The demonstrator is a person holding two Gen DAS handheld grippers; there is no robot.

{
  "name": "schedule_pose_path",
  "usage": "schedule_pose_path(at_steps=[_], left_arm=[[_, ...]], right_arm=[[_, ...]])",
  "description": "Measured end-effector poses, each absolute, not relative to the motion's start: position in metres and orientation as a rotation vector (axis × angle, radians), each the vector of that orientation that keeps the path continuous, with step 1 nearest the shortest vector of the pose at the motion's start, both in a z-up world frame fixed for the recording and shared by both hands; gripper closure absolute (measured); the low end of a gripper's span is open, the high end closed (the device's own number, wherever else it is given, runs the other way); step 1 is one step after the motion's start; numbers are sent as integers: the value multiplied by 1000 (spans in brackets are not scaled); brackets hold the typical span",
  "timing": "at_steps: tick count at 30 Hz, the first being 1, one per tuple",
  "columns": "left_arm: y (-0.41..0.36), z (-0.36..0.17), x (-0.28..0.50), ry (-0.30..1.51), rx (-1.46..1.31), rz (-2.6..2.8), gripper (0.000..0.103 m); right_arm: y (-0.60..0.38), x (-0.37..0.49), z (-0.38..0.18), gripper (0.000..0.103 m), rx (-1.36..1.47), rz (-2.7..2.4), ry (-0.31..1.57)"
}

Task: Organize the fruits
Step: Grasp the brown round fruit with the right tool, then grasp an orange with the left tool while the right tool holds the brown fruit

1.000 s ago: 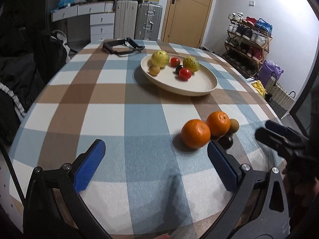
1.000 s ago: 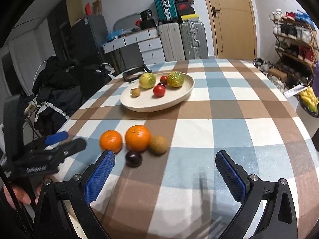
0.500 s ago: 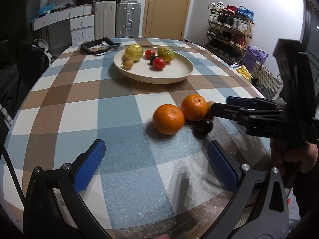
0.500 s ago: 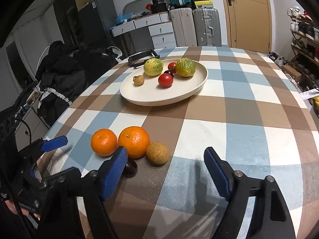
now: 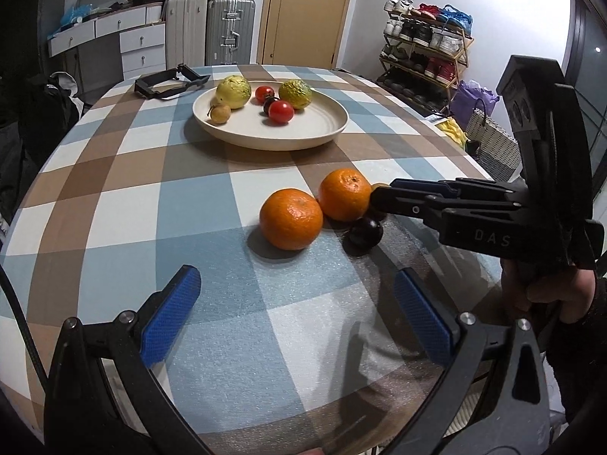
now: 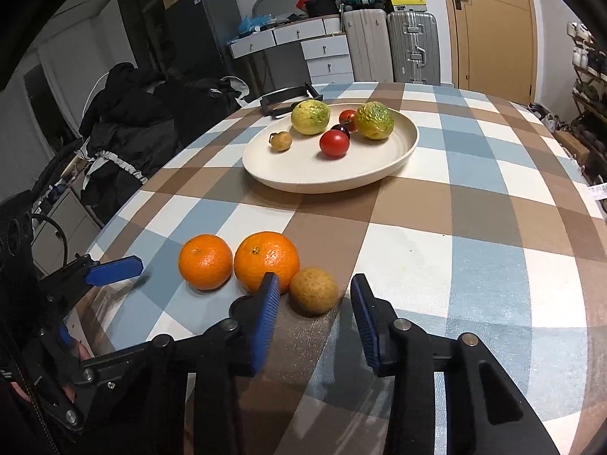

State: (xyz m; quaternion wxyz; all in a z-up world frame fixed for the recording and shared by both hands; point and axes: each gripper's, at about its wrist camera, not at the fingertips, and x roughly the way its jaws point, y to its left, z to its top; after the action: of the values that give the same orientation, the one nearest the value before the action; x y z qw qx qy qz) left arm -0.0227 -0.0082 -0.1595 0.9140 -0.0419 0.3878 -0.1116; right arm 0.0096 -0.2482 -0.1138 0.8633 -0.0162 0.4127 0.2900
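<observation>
While my right gripper [image 6: 314, 297] stands part open around the brown fruit [image 6: 313, 290] without gripping it, just right of the larger orange [image 6: 266, 260], I should centre before squeezing, sparing the orange; my left gripper [image 5: 299, 303] hangs wide open, empty.

Black-framed right gripper [image 6: 315, 305] with ribbed blue pads [image 6: 265, 316], silver screws.
</observation>
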Motion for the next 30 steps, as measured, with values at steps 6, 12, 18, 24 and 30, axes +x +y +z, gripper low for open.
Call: schedule_pose_path(at_steps=[6,12,18,24,30], left_arm=[[-15,-156,-24,787,-63,-236,1],[-16,-153,-23,784,-57,-225,1],[-10,-149,-16,779,-64,-199,1],[6,-143,-8,776,-89,-177,1],[21,-141,9,803,-108,-202,2]], right_arm=[[-249,10,-115,77,-19,619,873],[-250,7,-113,77,-16,628,856],[-258,1,-109,78,4,619,836],[-262,-4,-109,78,-5,612,835],[-267,-7,-110,78,12,610,828]])
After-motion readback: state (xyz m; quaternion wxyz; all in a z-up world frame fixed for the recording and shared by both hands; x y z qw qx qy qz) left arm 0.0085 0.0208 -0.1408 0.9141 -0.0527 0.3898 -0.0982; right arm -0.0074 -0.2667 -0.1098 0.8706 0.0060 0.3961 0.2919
